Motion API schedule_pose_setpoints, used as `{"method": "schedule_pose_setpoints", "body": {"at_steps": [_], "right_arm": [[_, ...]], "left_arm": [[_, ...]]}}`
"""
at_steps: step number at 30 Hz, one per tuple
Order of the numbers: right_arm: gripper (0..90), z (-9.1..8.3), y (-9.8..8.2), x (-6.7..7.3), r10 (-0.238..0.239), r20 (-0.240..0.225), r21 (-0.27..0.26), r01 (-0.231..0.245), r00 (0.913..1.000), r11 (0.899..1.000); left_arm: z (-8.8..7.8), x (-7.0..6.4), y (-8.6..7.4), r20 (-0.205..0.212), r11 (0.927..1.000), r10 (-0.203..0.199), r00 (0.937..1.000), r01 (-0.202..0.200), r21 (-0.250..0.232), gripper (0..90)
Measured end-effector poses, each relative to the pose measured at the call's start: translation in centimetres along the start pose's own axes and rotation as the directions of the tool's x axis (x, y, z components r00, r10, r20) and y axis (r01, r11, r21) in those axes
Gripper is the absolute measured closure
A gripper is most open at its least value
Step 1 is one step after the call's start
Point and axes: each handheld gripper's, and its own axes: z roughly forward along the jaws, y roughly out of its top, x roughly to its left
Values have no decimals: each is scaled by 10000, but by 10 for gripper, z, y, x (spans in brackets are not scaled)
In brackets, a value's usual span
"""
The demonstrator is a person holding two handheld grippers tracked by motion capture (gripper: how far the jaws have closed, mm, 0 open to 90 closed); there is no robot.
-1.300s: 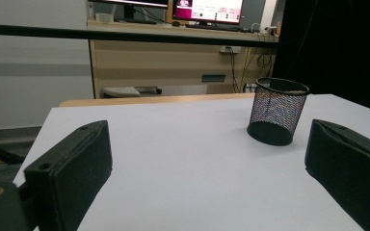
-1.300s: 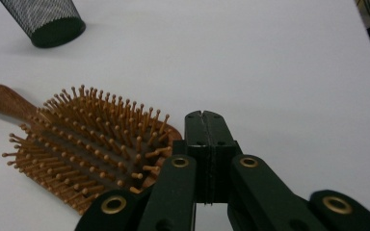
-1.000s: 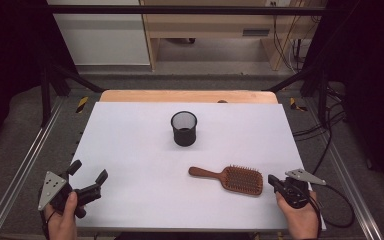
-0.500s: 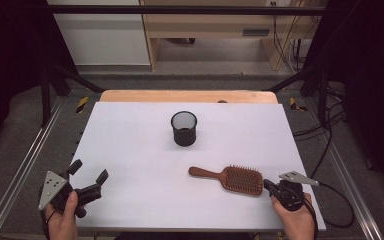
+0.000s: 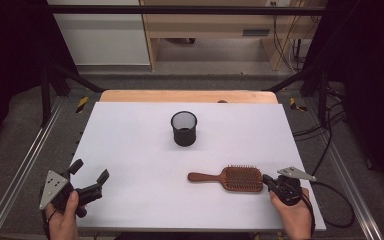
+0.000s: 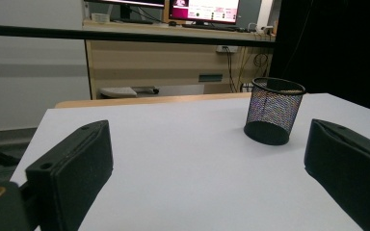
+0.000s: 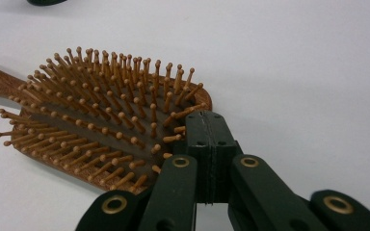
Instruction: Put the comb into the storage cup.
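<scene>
While both hands rest at the near edge, the white table (image 5: 140, 135) carries every item under inspection. Its bare surface runs between and beyond the left jaws and passes beneath the right jaws.

Hairbrush (image 5: 232, 178): wooden paddle type, lying flat with bristles up. Its head is directly ahead of the right jaws, and its handle points away from them toward the table's middle. In the right gripper view (image 7: 101, 120), the closed jaw tips sit at the rim of the head, among the outermost bristles; whether they press on the wood cannot be told.

Mesh cup (image 5: 184, 128): black, upright, well beyond both sets of jaws. In the left gripper view (image 6: 273, 111), it stands ahead and toward the right-hand jaw, well apart from it.

Left gripper (image 5: 89, 180): held in the left hand (image 5: 62, 220). Jaws spread wide, nothing between them but bare table, gripping nothing.

Right gripper (image 5: 269, 180): held in the right hand (image 5: 295, 216). Jaws fully together, pad against pad, with nothing clamped between them. The tips point at the end of the brush head farthest from the handle.
</scene>
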Motion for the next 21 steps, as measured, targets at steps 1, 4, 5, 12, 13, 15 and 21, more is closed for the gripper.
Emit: {"method": "schedule_pose_setpoints", "body": {"at_steps": [1, 4, 5, 12, 13, 15, 21], "right_arm": [[900, 1, 0, 0, -31, 41, -34, 31, 10000, 10000], [900, 4, 2, -1, -133, 73, -113, 134, 9999, 9998], [900, 4, 3, -1, -164, 70, -125, 164, 9998, 9998], [900, 8, 8, 2, -549, -31, -473, 547, 9985, 9974], [900, 8, 8, 3, -596, -7, -475, 595, 9982, 9971], [900, 12, 9, 4, -630, -18, -362, 629, 9980, 9974], [900, 20, 12, 6, -704, -313, -316, 695, 9970, 9971]], "left_arm": [[0, 0, 0, 6, 10000, 2, 10000, -2, 3, 35], [0, 0, 0, 23, 10000, 17, 10000, -17, 16, 34], [0, 0, 0, 23, 10000, 17, 10000, -17, 16, 35], [1, -1, 0, 66, 10000, 43, 10000, -43, 50, 36], [1, -1, 0, 86, 10000, 54, 9999, -54, 50, 36], [1, -2, 0, 102, 10000, 65, 9999, -66, 56, 36], [2, -2, 0, 146, 9999, 74, 9999, -75, 75, 36]]}}
